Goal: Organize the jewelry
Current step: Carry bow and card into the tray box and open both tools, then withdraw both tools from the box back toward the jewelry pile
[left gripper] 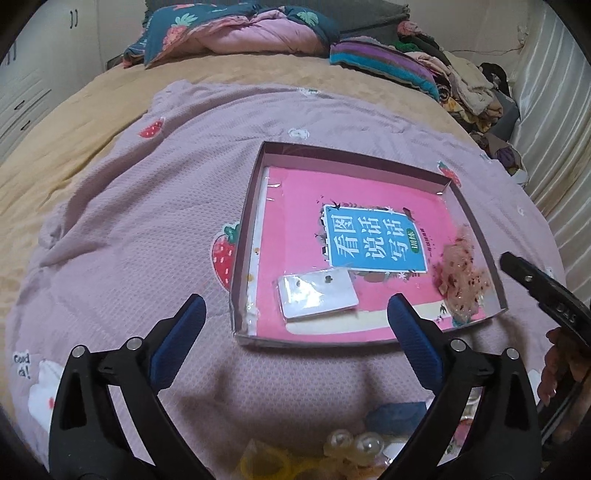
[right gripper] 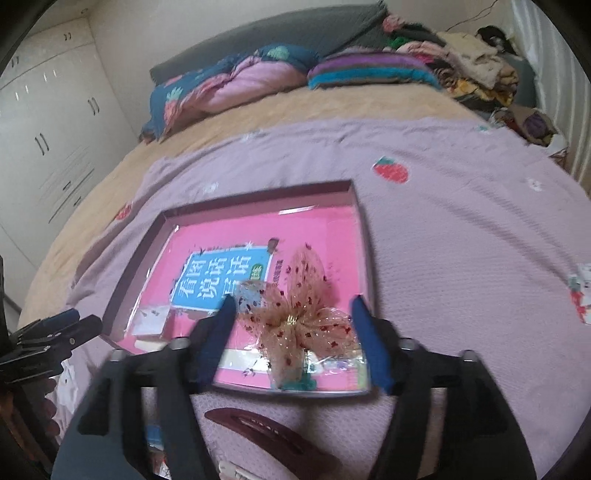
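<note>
A shallow box tray [left gripper: 246, 229] [right gripper: 364, 236] with a pink book inside lies on the bed. In it are a white earring card [left gripper: 318, 293] [right gripper: 149, 319] and a pink sheer bow hair accessory [left gripper: 460, 277] [right gripper: 301, 317]. My left gripper [left gripper: 295, 317] is open and empty, just before the tray's near edge, in front of the card. My right gripper [right gripper: 291, 321] is open, its fingers either side of the bow, not touching it. Pearl beads [left gripper: 356, 445] and a yellow piece [left gripper: 266, 465] lie on the blanket below my left gripper. A dark red hair clip [right gripper: 269, 439] lies below my right gripper.
The lilac strawberry blanket [left gripper: 147, 206] covers a tan bedspread [right gripper: 332, 103]. Folded quilts [left gripper: 236, 29] and a clothes pile [left gripper: 469, 85] sit at the bed's far end. White wardrobes [right gripper: 48, 140] stand at left. The right gripper's side shows at the left view's edge [left gripper: 546, 291].
</note>
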Demonstrator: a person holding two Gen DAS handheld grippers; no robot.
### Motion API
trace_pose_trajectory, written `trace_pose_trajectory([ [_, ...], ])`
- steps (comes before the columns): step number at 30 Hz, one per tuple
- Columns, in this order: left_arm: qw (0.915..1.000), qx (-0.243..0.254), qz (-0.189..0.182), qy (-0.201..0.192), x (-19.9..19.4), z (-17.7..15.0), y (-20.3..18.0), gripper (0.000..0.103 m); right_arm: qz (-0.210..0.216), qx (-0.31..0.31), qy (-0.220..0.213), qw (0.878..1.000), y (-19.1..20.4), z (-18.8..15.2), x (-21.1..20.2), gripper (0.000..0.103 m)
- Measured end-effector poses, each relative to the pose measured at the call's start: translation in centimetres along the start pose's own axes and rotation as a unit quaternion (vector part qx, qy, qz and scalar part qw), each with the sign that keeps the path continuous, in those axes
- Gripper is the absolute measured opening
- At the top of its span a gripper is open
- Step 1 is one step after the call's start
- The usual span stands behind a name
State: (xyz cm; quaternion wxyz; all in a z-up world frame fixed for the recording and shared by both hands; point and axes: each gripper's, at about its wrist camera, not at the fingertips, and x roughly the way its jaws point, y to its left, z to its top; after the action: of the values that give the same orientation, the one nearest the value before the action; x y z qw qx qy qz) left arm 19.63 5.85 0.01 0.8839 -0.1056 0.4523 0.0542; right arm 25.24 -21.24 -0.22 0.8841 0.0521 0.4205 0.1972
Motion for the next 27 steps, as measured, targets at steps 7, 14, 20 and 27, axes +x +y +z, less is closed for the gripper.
trace_pose_trajectory([
  [7, 0.9998, -0.009, -0.006, -0.018, -2.5, -0.3, 0.2, 0.093, -0.006, -0.014, -0.056, 0.998, 0.3, 0.0, -5.0, 0.089],
  [14, 0.9994, -0.01, -0.007, -0.033, -4.8, -0.7, 0.0, 0.093, 0.003, -0.016, -0.082, 0.996, 0.7, -0.4, -8.6, 0.094],
  [20, 0.9987, -0.009, -0.014, -0.047, -6.6, -1.3, -0.3, 0.093, 0.007, -0.026, -0.101, 0.995, 1.3, -1.1, -11.6, 0.095],
  [27, 0.9975, -0.01, -0.021, -0.067, -8.8, -2.1, -0.1, 0.093, 0.012, -0.04, -0.117, 0.992, 2.2, -2.2, -14.0, 0.095],
])
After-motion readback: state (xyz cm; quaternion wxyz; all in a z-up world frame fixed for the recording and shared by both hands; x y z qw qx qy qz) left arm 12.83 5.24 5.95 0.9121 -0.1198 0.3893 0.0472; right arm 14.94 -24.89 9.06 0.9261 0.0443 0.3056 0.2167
